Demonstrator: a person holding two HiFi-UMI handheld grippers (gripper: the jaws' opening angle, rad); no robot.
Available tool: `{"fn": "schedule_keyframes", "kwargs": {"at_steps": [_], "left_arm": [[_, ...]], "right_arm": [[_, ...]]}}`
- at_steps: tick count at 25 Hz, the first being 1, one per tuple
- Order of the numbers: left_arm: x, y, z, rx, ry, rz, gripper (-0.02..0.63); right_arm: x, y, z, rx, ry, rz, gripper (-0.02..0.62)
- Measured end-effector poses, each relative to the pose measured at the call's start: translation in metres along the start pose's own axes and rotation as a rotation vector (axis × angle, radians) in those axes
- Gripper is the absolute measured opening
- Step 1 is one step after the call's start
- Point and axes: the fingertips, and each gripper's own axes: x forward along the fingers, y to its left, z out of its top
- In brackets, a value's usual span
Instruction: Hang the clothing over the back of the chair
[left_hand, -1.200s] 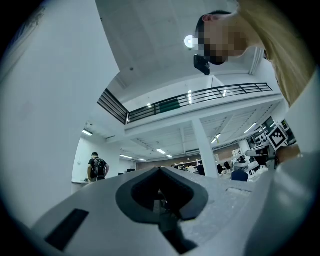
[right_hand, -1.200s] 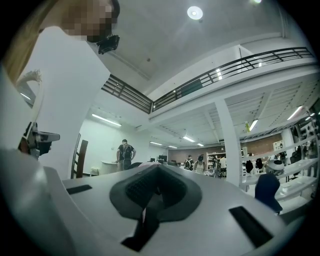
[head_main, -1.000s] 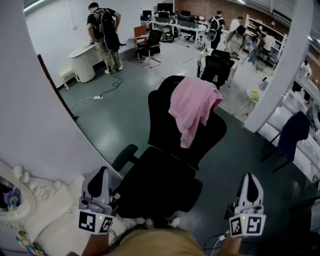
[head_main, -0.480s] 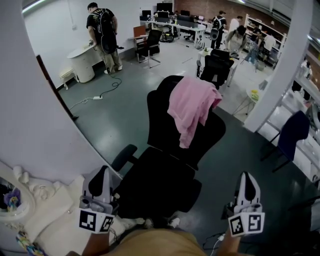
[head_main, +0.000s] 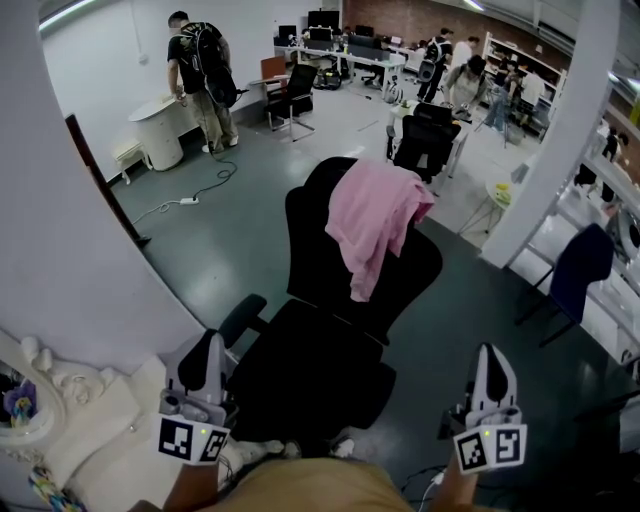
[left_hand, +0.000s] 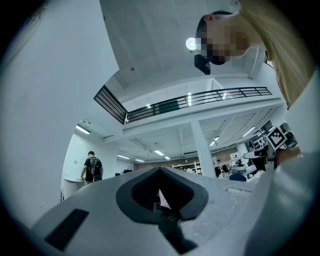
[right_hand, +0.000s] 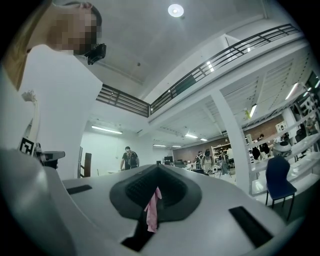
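Observation:
A pink garment (head_main: 372, 220) hangs draped over the top of the black office chair's back (head_main: 315, 250), one end trailing down its front. The chair's seat (head_main: 310, 360) faces me. My left gripper (head_main: 213, 342) and right gripper (head_main: 488, 352) are low in the head view, either side of the seat, well short of the garment. Both are shut with nothing held. In the right gripper view a sliver of the pink garment (right_hand: 151, 210) shows through the slit of the closed right gripper (right_hand: 159, 167). The left gripper (left_hand: 160, 172) points slightly upward into the hall.
A white curved wall and white ornate furniture (head_main: 70, 400) lie at my left. A person with a backpack (head_main: 195, 75) stands at a round white counter. A power strip (head_main: 185, 200) lies on the floor. Another black chair (head_main: 428, 135), a pillar (head_main: 545, 150) and a blue chair (head_main: 578, 275) stand beyond.
The head view has shifted slightly, so the chair sits a little lower and more to the left. The garment stays draped and both grippers keep their places, still shut.

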Motion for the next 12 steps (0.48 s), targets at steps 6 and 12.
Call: {"fn": "schedule_keyframes", "kwargs": {"at_steps": [6,12], "left_arm": [[0.005,-0.008,-0.002,-0.002,0.002,-0.008,0.005],[0.009,-0.012,-0.003,0.002,-0.001,-0.016,0.005]], "right_arm": [[0.006,0.0,0.002,-0.017,0.001,0.025,0.003],[0.005,0.004,-0.005,-0.005,0.011,0.04,0.003]]}}
